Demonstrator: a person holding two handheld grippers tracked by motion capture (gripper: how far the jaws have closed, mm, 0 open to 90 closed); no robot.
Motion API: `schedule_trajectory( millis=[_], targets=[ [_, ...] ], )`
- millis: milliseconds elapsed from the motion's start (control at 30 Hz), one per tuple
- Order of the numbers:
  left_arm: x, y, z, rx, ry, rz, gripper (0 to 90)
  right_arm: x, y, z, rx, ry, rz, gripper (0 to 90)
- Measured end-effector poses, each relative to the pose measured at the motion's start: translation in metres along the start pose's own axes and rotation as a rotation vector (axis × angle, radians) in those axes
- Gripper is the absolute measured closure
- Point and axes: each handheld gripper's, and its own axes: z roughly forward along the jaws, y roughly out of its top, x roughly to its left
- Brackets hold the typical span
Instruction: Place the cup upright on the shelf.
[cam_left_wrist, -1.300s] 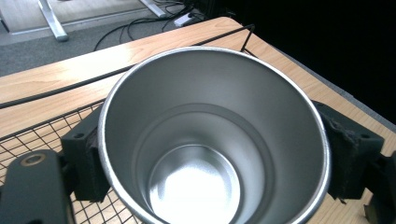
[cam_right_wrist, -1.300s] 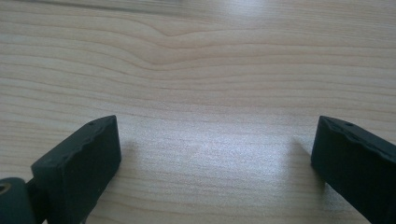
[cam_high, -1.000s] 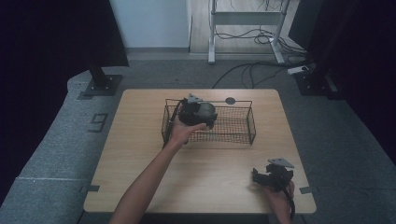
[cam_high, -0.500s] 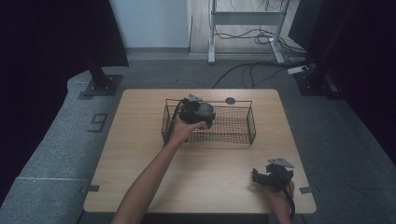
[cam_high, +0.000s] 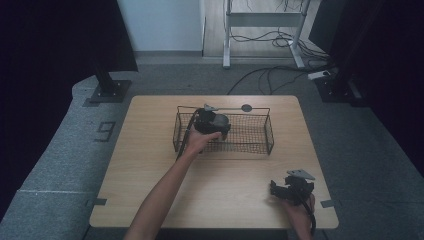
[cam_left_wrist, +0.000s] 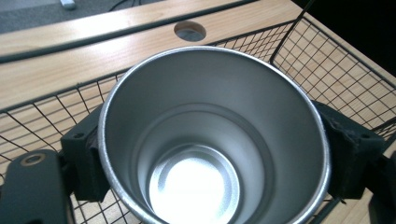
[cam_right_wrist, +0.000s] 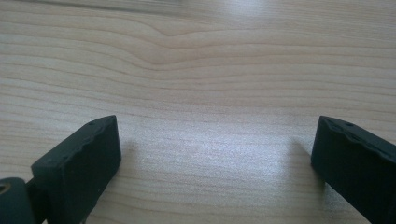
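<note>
- In my left tool (cam_left_wrist: 210, 154) I have a metal cup (cam_left_wrist: 210, 140): brushed steel, round, tapering from a wide rolled rim down to a smaller flat bottom that glares with reflected light.
- The left tool's two black jaws, matte and slightly ridged, press on the cup's outer wall from opposite sides, so it is clamped on the cup.
- In the left gripper view I look almost straight into the cup's mouth; its long axis runs away from the camera, mouth toward me, bottom toward the basket floor.
- The cup sits within the wire basket (cam_high: 260, 131), at its left end in the high view, where my left tool (cam_high: 210, 121) and hand cover it.
- The basket is a long rectangle of thin black wire mesh with a thicker rim; its walls stand close around the cup, and the mesh floor shows through beneath.
- The table (cam_high: 150, 165) is pale wood with fine straight grain, and has a round grommet hole (cam_high: 246, 107) just beyond the basket's far rim.
- My right tool (cam_high: 292, 187) rests near the table's front right corner, well apart from the basket.
- In the right gripper view its jaws stand wide apart with bare wood between them, so it is open and holds nothing.
- Grey carpet and dark stands surround the table.
</note>
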Motion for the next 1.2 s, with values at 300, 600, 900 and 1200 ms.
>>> schedule_trajectory(
  millis=[300,600,900,1200],
  targets=[
    [0.004,-0.005,0.008,0.004,-0.019,-0.014,14.6,0.000,0.000,0.000,0.000,0.001,-0.001,1.4],
    [0.006,-0.008,0.015,0.017,-0.017,-0.038,14.5,0.000,0.000,0.000,0.000,0.000,0.000,1.4],
    [0.008,-0.011,0.022,0.062,0.000,-0.053,14.5,0.000,0.000,0.000,0.000,0.000,-0.001,1.4],
    [0.004,-0.012,0.026,0.109,0.038,-0.036,14.2,0.000,0.000,0.000,0.000,-0.002,-0.001,1.4]
  ],
)
